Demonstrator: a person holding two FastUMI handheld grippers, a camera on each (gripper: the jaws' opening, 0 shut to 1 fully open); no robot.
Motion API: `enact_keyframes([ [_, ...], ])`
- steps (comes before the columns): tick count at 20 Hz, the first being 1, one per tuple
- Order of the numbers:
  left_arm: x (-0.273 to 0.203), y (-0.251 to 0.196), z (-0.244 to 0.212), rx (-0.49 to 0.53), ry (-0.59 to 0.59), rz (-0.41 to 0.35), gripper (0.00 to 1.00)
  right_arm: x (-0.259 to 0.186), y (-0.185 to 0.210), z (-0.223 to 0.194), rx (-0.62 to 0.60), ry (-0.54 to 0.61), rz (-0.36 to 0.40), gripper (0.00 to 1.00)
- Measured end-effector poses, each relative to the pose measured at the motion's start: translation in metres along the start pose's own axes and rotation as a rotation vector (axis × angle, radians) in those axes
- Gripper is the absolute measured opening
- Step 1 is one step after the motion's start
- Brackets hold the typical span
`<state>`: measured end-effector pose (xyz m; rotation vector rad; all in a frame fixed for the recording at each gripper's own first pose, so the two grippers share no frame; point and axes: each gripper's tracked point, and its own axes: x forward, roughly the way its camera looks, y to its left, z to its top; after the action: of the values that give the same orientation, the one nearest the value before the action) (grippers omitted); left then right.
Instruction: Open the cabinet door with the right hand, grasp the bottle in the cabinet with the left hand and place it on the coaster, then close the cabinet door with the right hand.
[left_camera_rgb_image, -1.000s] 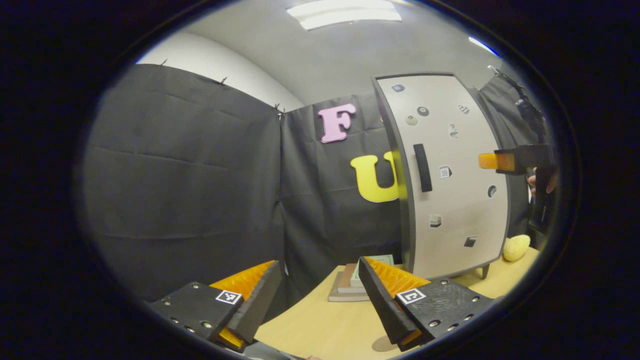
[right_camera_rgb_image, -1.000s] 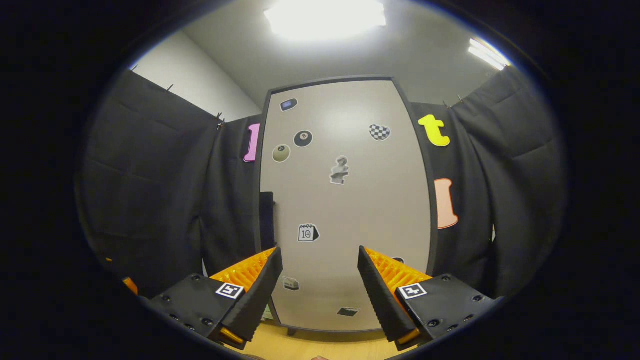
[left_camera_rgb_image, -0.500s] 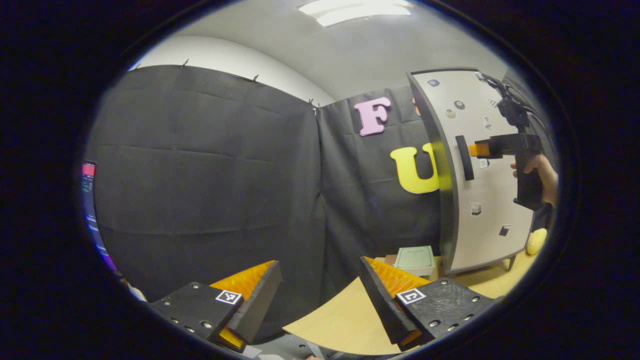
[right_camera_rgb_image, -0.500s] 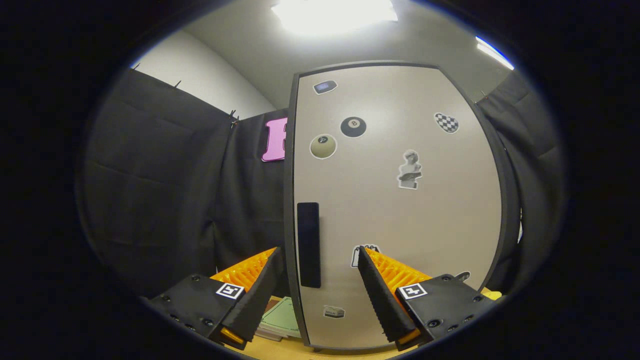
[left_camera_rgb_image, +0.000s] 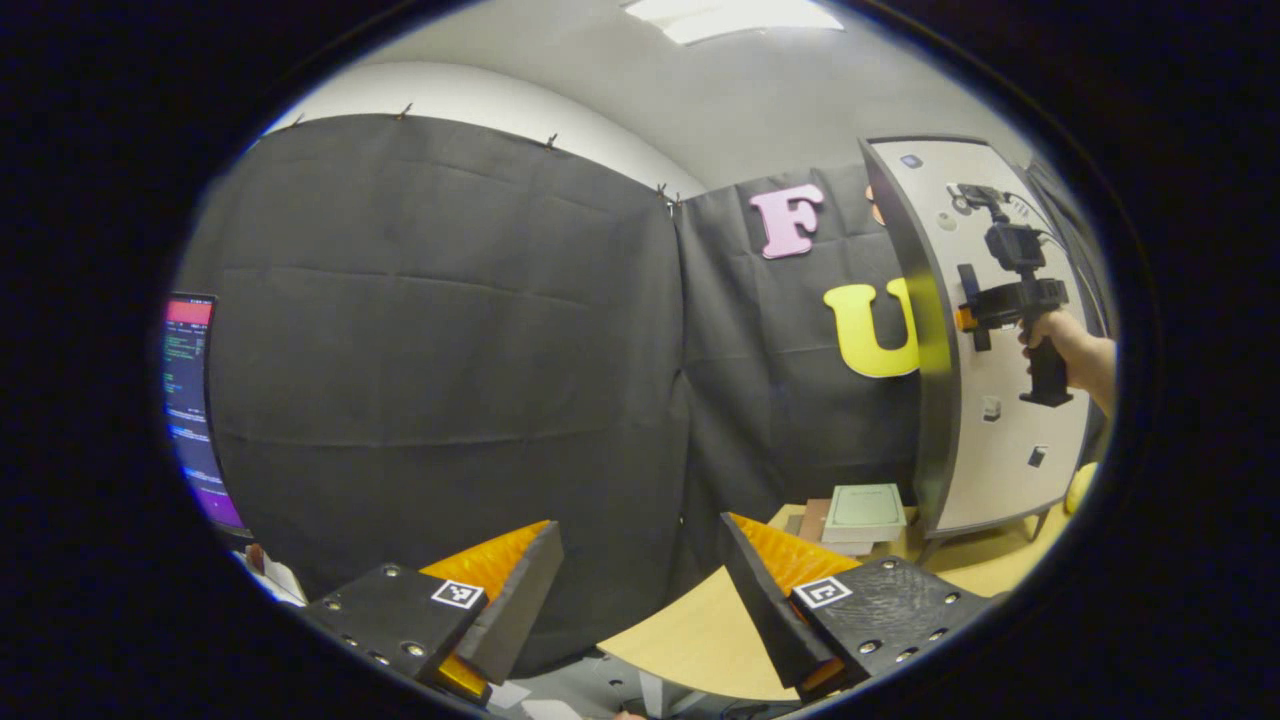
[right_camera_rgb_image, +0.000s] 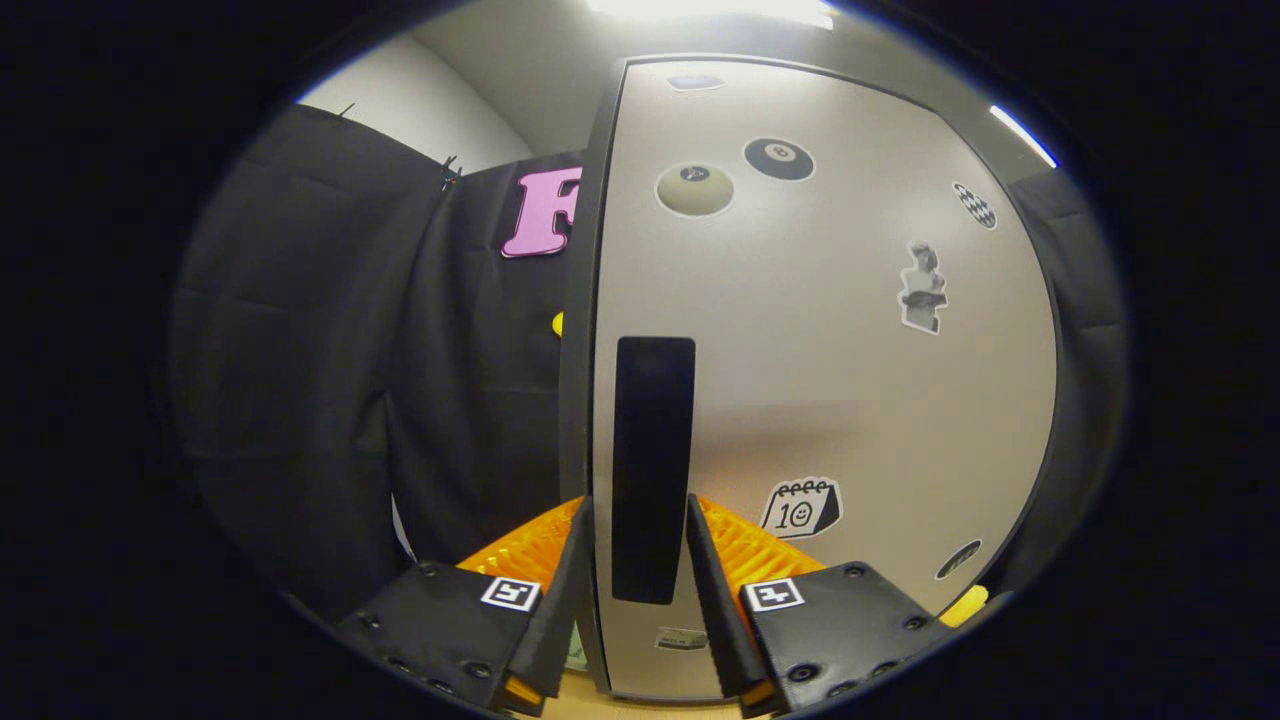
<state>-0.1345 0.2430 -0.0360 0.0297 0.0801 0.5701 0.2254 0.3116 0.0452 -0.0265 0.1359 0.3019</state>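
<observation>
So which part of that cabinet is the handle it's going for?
Find the pale cabinet door dotted with stickers. Near its left edge stands the handle, with the right gripper straddling its lower end. It's the tall plain black bar; the stickers are small and scattered.

Recording booth set up indoors, not a real home: black cloth walls (left_camera_rgb_image: 450, 330) clipped up along the top edge, plain ceiling with panel lights (left_camera_rgb_image: 735, 15). A sticker-covered cabinet (right_camera_rgb_image: 820, 380) stands on a light wood table (left_camera_rgb_image: 690, 630), with a lit monitor (left_camera_rgb_image: 190, 400) at the side.
</observation>
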Motion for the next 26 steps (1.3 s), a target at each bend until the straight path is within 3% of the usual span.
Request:
enact_keyframes([
  [1,0.001,0.001,0.000,-0.005,-0.003,-0.002,0.95,0.001,0.000,0.002,0.019,-0.010,-0.002,0.38],
  [2,0.002,0.003,0.000,-0.009,-0.006,-0.005,0.96,0.001,-0.001,-0.001,0.024,0.004,0.004,0.37],
  [3,0.004,0.003,0.000,-0.012,-0.007,-0.010,0.96,0.001,0.000,0.001,0.023,0.001,0.011,0.28],
  [7,0.012,-0.003,-0.003,-0.025,-0.007,-0.057,0.96,-0.006,0.001,0.000,0.023,0.029,0.069,0.15],
  [15,0.034,-0.066,0.002,-0.034,-0.023,-0.202,0.96,-0.029,-0.005,-0.003,0.064,0.046,0.212,0.15],
  [26,0.038,-0.173,0.027,-0.040,-0.066,-0.386,0.96,-0.046,-0.018,-0.007,0.060,0.058,0.338,0.13],
])
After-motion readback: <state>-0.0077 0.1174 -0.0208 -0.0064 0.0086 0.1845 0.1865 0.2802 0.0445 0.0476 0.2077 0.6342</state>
